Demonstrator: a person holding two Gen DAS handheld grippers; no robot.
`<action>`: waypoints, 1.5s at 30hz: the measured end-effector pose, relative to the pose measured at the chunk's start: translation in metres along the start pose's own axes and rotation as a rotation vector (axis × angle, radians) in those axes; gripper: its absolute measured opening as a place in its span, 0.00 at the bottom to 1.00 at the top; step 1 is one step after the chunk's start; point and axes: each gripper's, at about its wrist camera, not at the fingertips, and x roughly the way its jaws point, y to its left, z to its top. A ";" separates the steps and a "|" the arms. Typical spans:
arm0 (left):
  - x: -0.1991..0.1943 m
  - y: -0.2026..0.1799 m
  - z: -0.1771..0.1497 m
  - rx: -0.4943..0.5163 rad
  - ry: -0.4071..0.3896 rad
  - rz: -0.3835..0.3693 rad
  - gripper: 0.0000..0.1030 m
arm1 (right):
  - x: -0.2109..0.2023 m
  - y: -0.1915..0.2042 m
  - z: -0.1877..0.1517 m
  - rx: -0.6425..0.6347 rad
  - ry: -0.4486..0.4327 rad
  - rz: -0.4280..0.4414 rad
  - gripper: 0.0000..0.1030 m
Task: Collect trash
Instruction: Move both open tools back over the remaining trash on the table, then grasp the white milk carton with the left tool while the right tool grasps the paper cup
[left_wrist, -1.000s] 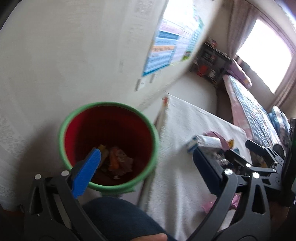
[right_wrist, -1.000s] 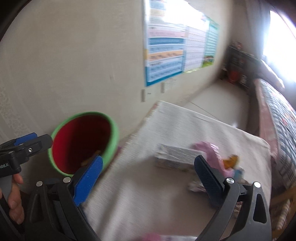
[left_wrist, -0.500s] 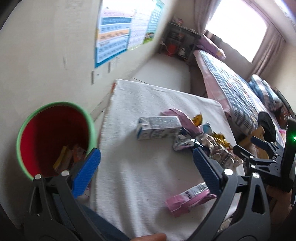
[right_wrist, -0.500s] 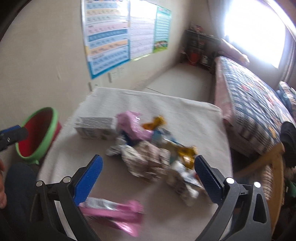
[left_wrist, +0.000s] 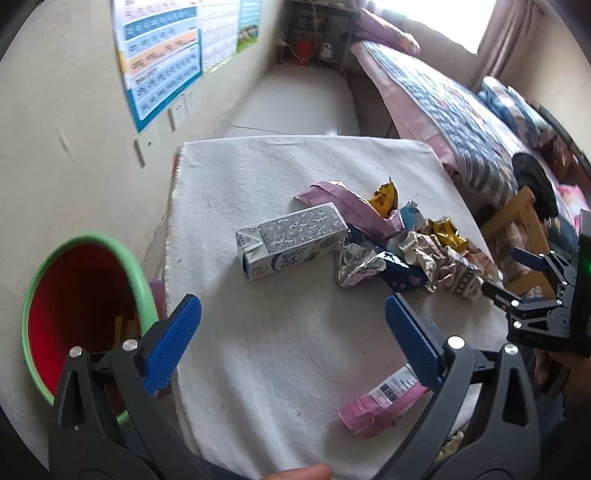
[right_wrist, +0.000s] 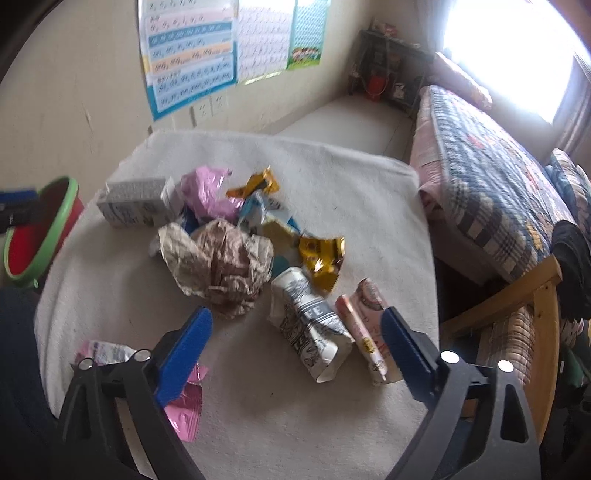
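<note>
- White-clothed desk (right_wrist: 332, 192) carries crumpled paper (right_wrist: 221, 258), milk carton (left_wrist: 291, 242), wrappers.
- Left tongs (left_wrist: 291, 332) gape wide, empty.
- Right tongs (right_wrist: 295, 336) spread wide, nothing gripped.
- Red bin (left_wrist: 74, 306) sits beside desk.

The pink wrapper (left_wrist: 384, 402) lies half hidden behind the left gripper's blue finger (left_wrist: 412, 341). Inside the red bin (left_wrist: 79, 310), the scraps are too dark to name. The shelf (right_wrist: 388, 70) clutter blurs.

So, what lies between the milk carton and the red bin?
Only bare white cloth. In the left wrist view, nothing lies between the milk carton and the red bin, which stands off the cloth's edge.
</note>
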 end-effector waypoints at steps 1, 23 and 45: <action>0.005 0.000 0.004 0.013 0.012 0.000 0.95 | 0.005 0.003 0.000 -0.020 0.013 -0.005 0.79; 0.128 -0.007 0.055 0.492 0.293 -0.030 0.95 | 0.068 0.002 -0.002 -0.203 0.159 0.006 0.61; 0.123 -0.002 0.013 0.419 0.343 -0.075 0.41 | 0.077 -0.016 0.003 -0.130 0.186 0.087 0.29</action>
